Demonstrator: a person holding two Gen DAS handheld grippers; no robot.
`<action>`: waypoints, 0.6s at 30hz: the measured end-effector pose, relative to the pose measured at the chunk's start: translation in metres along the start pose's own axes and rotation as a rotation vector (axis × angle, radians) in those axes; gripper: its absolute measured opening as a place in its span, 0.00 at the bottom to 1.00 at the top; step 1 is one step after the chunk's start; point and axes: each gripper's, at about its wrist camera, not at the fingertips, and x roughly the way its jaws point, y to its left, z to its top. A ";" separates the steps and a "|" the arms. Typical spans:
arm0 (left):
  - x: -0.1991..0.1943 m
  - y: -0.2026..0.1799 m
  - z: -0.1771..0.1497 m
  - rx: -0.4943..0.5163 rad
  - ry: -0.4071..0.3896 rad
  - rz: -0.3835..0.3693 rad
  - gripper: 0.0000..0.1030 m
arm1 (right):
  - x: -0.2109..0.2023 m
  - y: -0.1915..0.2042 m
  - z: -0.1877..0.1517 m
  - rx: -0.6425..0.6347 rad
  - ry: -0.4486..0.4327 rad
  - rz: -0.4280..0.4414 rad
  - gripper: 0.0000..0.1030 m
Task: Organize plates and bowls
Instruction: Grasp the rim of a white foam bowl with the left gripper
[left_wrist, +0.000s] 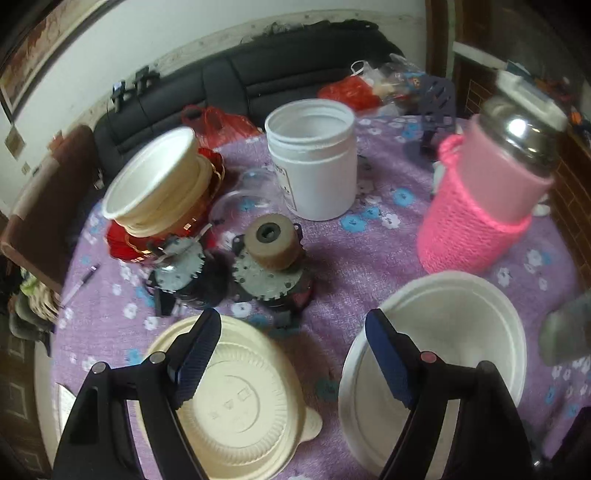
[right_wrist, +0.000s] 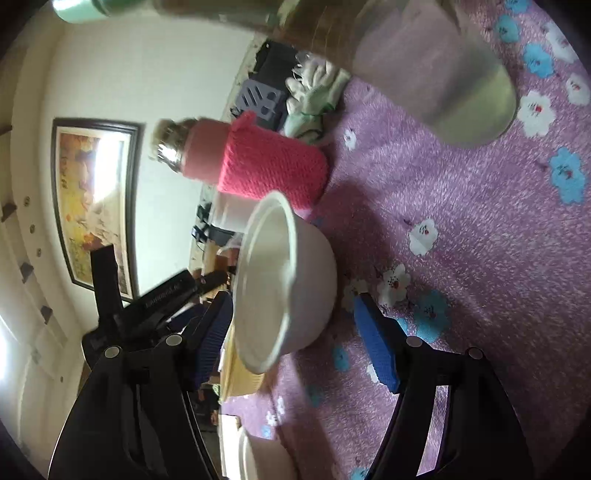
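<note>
In the left wrist view my left gripper (left_wrist: 291, 315) stands open above the purple flowered tablecloth, with nothing between its pads. Its left finger hangs over a flat cream plate (left_wrist: 240, 406) and its right finger over the rim of a white bowl (left_wrist: 454, 325). At the back left, several cream bowls (left_wrist: 155, 184) are stacked on red plates (left_wrist: 122, 243). In the right wrist view, which is rolled on its side, my right gripper (right_wrist: 291, 302) straddles the white bowl (right_wrist: 291, 273). The bowl lies between the open fingers, and the right pad (right_wrist: 376, 347) is clear of it.
A white open jar (left_wrist: 312, 162), a bottle in a pink knitted sleeve (left_wrist: 484, 199) and two toothed metal parts (left_wrist: 269, 273) crowd the table's middle. A pen (left_wrist: 79, 284) lies near the left edge. A dark sofa (left_wrist: 258, 74) and red bags stand behind.
</note>
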 end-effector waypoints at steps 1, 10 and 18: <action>0.004 0.000 0.001 -0.010 0.016 -0.018 0.78 | 0.000 0.001 0.000 -0.001 -0.004 0.004 0.67; 0.006 -0.023 -0.007 0.032 0.071 -0.175 0.78 | 0.006 0.006 0.001 0.016 0.002 -0.007 0.67; 0.002 -0.041 -0.014 0.061 0.132 -0.296 0.78 | 0.005 -0.006 0.014 0.066 0.024 0.037 0.67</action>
